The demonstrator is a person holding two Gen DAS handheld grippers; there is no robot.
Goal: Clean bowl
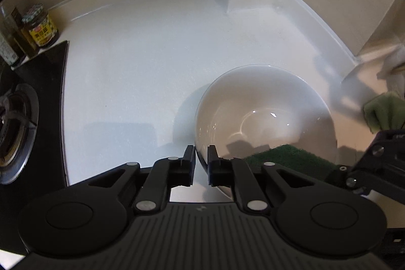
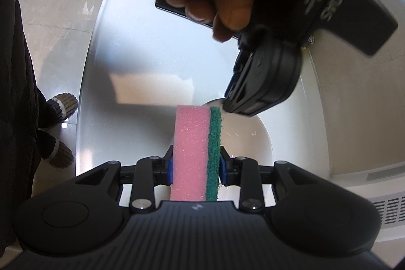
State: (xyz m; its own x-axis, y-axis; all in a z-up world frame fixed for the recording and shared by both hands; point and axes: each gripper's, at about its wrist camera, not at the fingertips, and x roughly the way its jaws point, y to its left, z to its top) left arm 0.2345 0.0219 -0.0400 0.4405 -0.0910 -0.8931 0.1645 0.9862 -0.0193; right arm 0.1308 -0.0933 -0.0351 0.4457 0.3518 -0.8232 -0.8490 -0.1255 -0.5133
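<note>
The white bowl [image 1: 265, 115] sits on the pale counter [image 1: 131, 67], its near rim pinched between the fingers of my left gripper [image 1: 201, 163], one finger outside the wall and one inside. My right gripper [image 2: 196, 168] squeezes a pink sponge [image 2: 191, 153] with its green scouring face turned toward the bowl, poised at the rim. I judge the scrubbing barely begun: the bowl's inside looks glossy and I see no suds or water. Wiping the interior is what remains, as far as I can tell. A jar [image 1: 40, 25] and stove burner [image 1: 15, 128] stand well apart to the left.
</note>
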